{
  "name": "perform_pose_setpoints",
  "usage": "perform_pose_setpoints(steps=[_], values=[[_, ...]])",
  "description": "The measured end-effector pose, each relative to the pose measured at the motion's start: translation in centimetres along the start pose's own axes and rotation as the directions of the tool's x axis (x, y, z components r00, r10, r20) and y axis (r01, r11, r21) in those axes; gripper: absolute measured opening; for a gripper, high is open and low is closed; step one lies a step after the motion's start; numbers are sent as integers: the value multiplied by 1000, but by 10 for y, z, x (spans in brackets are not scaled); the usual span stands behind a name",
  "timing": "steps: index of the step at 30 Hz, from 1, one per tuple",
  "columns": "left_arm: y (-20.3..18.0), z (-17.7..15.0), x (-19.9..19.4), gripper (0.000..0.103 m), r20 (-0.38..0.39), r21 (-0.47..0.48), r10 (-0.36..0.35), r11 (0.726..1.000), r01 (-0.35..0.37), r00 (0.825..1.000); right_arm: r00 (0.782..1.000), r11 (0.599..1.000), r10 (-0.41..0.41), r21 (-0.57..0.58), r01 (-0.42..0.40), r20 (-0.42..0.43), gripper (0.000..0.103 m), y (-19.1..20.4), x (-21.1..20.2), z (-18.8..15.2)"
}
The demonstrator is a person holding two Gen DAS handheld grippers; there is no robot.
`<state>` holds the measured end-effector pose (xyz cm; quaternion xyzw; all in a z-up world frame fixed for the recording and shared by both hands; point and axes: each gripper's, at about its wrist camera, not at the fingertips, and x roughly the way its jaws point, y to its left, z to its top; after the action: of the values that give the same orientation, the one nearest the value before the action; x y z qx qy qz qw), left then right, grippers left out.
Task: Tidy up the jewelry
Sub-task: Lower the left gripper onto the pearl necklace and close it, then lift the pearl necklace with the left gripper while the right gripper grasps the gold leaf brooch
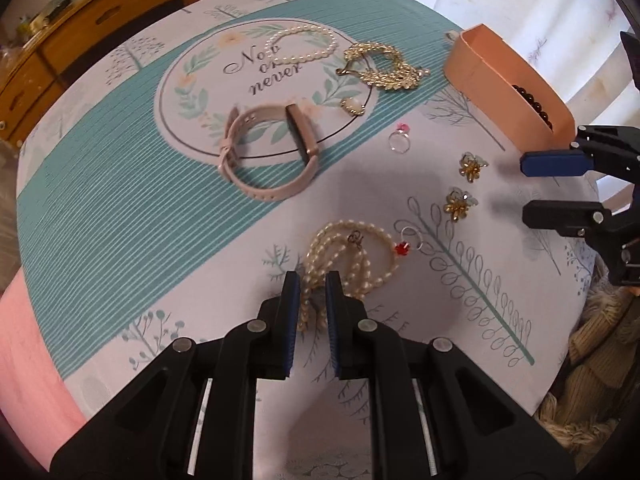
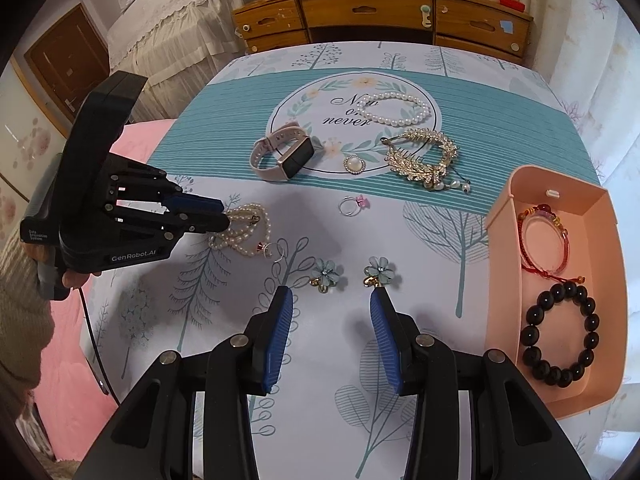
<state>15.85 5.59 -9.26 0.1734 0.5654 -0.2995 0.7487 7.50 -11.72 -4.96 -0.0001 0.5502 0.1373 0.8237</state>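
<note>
Two bracelets in the tray; left tongs nipping the pearl strand beside it, right tongs wide, empty; most pieces left.

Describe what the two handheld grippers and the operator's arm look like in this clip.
Both the left gripper and the right gripper are black plastic linkages with silver pivot pins and ribbed blue finger pads. The left body carries white "GenRobot.AI" lettering, and a black cable hangs below it. The hand holding it wears a beige knit sleeve.
</note>
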Motion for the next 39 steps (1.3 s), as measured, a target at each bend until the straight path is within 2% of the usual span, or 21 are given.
perform_pose_setpoints(steps=[4,7,8,10,12,15,16,18,20,23,26,31,36,39], values=[[1,8,4,13,-12,-4,-21,1000,21,1000,1000,1000,-2,1,2,2,41,0,-1,0],[7,14,8,33,-24,-41,-19,999,18,1000,1000,1000,-4,2,4,6,41,0,-3,0],[7,16,9,36,-27,-50,-19,999,18,999,1000,1000,-3,4,3,7,41,-1,-3,0],[5,18,10,37,-34,-47,-6,999,5,999,1000,1000,-5,4,5,10,41,-1,-4,-1],[2,18,10,42,-38,-46,18,999,-20,999,1000,1000,-8,5,8,12,41,-1,-5,-1],[4,18,10,44,-52,-100,28,994,-33,998,1000,1000,-9,10,9,13,41,-1,-6,-1],[4,18,10,44,-54,-110,33,993,-38,998,1000,1000,-11,10,11,15,41,-1,-6,-1],[2,18,9,30,-62,-118,46,992,-53,997,1000,1000,-14,9,13,18,41,0,-8,-1],[-5,16,9,14,-68,-89,97,991,-103,993,1000,1000,-18,11,18,21,41,1,-8,-1],[-15,18,10,4,-82,-80,109,990,-115,991,1000,1000,-21,19,21,22,41,0,-8,0],[-16,18,8,3,-85,-111,113,986,-122,990,999,999,-25,27,25,24,41,-2,-8,1],[-5,2,-11,3,-14,-261,104,960,-104,995,999,999,-27,34,25,39,41,-7,-9,4],[4,-12,-50,3,88,-389,106,919,-64,990,998,999,-25,31,23,54,41,-13,-8,13],[8,-22,-73,3,148,-475,131,879,-46,980,998,999,-26,39,24,64,41,-18,-5,24]])
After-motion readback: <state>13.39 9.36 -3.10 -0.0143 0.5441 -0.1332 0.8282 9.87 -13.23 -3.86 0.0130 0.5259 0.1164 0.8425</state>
